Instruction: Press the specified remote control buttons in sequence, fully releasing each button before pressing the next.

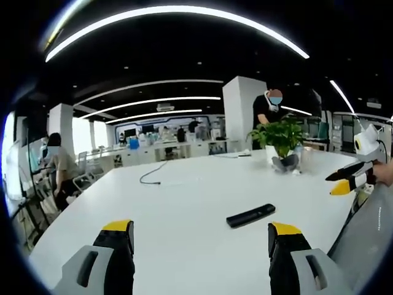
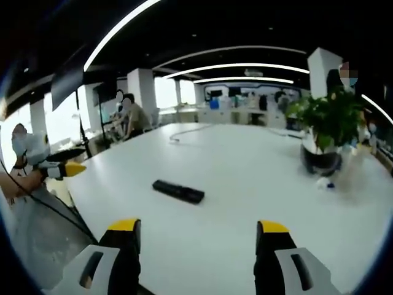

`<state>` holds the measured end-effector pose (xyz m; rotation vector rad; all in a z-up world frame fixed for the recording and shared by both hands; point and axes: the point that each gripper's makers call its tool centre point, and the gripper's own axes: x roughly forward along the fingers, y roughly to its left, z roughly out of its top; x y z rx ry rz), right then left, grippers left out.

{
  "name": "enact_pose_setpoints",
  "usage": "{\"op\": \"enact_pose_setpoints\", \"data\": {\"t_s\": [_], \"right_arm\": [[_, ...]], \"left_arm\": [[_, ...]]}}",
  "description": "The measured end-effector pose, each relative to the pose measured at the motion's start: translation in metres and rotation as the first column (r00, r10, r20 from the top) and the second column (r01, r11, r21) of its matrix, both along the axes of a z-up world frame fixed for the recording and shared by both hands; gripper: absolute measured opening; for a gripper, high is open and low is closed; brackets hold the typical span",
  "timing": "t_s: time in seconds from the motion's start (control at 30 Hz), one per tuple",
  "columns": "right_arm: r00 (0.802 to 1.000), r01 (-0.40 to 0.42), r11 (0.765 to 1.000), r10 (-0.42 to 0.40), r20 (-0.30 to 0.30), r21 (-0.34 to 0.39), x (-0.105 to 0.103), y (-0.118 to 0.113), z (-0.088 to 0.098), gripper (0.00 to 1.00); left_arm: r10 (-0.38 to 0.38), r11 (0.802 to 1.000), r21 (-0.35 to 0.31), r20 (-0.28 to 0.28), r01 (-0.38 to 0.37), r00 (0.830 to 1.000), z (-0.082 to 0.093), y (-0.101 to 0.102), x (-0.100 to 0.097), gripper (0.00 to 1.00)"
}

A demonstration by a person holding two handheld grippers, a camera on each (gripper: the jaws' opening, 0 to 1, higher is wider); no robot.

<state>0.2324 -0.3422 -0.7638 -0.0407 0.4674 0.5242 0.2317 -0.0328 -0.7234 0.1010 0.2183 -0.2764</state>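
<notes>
Slim black remote control [image 1: 250,215], flat on table [image 1: 184,203]

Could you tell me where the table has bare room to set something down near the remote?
The white table is bare between the remote and the left tool, and again between the remote and the black cable. It is crowded at the potted plant, where small items sit by its pot.
</notes>
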Motion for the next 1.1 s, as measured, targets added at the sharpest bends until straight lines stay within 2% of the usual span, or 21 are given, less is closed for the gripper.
{"op": "enact_pose_setpoints", "data": {"t_s": [1.1], "right_arm": [[1.000,-0.013,1.000,0.013,0.005,-0.015,0.0002,0.0001,-0.0013,0.74]], "left_arm": [[-0.006,1.000,0.011,-0.014,0.006,1.000,-0.0044,-0.0020,0.0005,0.94]]}}
